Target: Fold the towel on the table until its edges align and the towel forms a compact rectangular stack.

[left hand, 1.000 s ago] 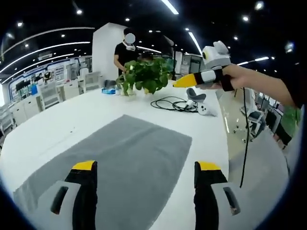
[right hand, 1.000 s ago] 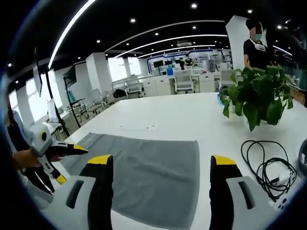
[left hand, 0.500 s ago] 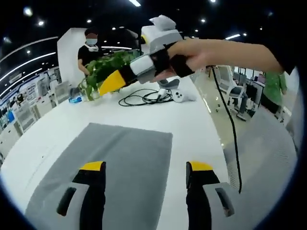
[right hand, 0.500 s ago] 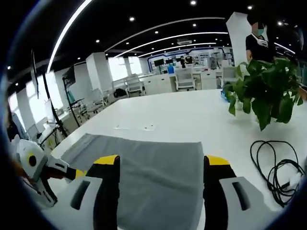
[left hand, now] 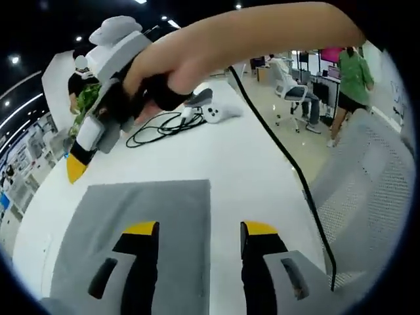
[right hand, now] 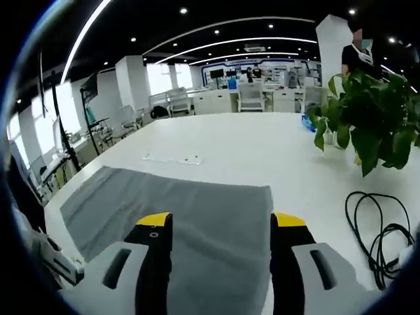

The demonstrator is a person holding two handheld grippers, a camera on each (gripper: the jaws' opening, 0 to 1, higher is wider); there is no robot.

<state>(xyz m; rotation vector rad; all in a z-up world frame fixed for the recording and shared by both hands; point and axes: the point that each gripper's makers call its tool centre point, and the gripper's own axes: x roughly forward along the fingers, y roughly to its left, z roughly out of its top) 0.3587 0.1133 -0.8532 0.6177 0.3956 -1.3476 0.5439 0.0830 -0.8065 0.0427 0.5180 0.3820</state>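
Observation:
A grey towel (left hand: 141, 207) lies flat on the white table (left hand: 262, 170). My left gripper (left hand: 200, 230) is open low over the towel's near right part, with the towel's right edge running between its yellow-tipped jaws. A hand (left hand: 197, 52) holds my right gripper (left hand: 77, 167), yellow tip pointing down just beyond the towel's far left corner. In the right gripper view, the towel (right hand: 170, 197) spreads ahead, and my right gripper (right hand: 222, 222) stands open above its near right corner, nothing between the jaws.
A black cable (left hand: 157, 125) and a white controller (left hand: 220, 111) lie beyond the towel. A potted plant (right hand: 374, 118) and the cable (right hand: 377, 223) sit right of the towel. A mesh chair (left hand: 367, 170) stands off the table's edge. People stand in the background.
Both cameras have dropped closer to the towel. In the left gripper view the hand with the right gripper has swung from right to left and down. Both jaw gaps look somewhat narrower.

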